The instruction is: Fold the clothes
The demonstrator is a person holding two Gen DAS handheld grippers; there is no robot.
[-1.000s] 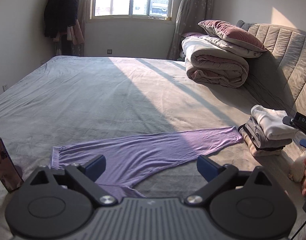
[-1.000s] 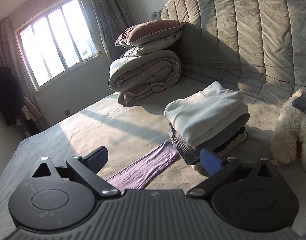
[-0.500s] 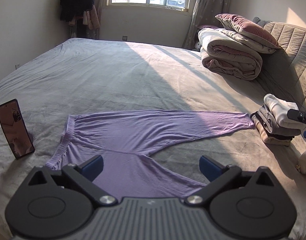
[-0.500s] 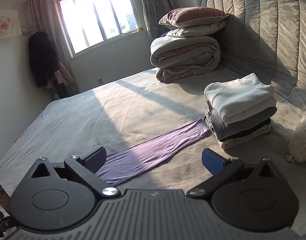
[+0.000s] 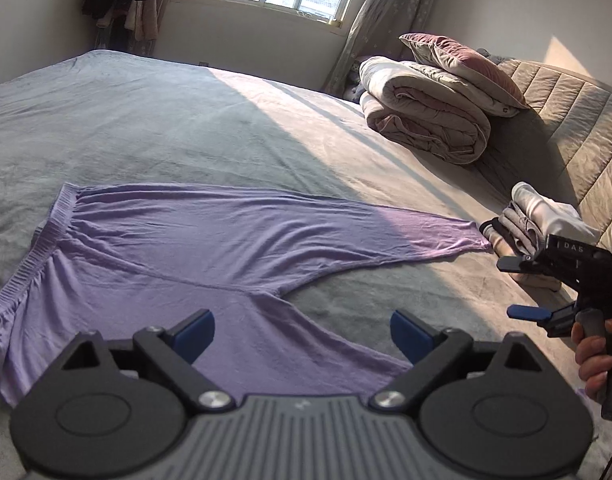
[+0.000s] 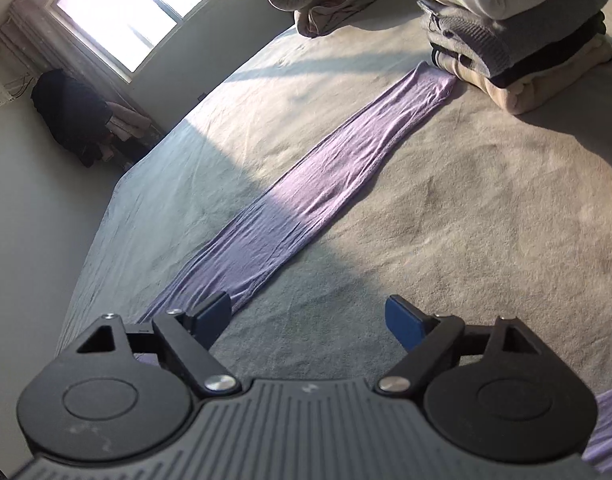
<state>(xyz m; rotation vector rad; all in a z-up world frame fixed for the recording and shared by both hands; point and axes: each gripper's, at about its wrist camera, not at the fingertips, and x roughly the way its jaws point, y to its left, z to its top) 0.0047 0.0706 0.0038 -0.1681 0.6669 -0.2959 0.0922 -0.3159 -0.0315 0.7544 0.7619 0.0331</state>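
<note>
Lilac trousers (image 5: 209, 248) lie flat beside the folded stack (image 5: 534, 216); both grippers, left gripper (image 5: 301, 330) and right gripper (image 6: 308, 318), empty, are closing. Likely next: seizing the near leg.

Free room and obstacles. The grey bed (image 5: 153, 120) is lying bare and open beyond the purple trousers (image 5: 209, 248), toward the window wall. A stack of folded clothes (image 6: 518, 28) is touching the far trouser cuff, blocking passage on that side. A rolled duvet (image 5: 422, 120) with a pillow (image 5: 462, 60) on top is occupying the corner by the headboard (image 5: 578, 128). Bare bed is lying between the trouser legs.
</note>
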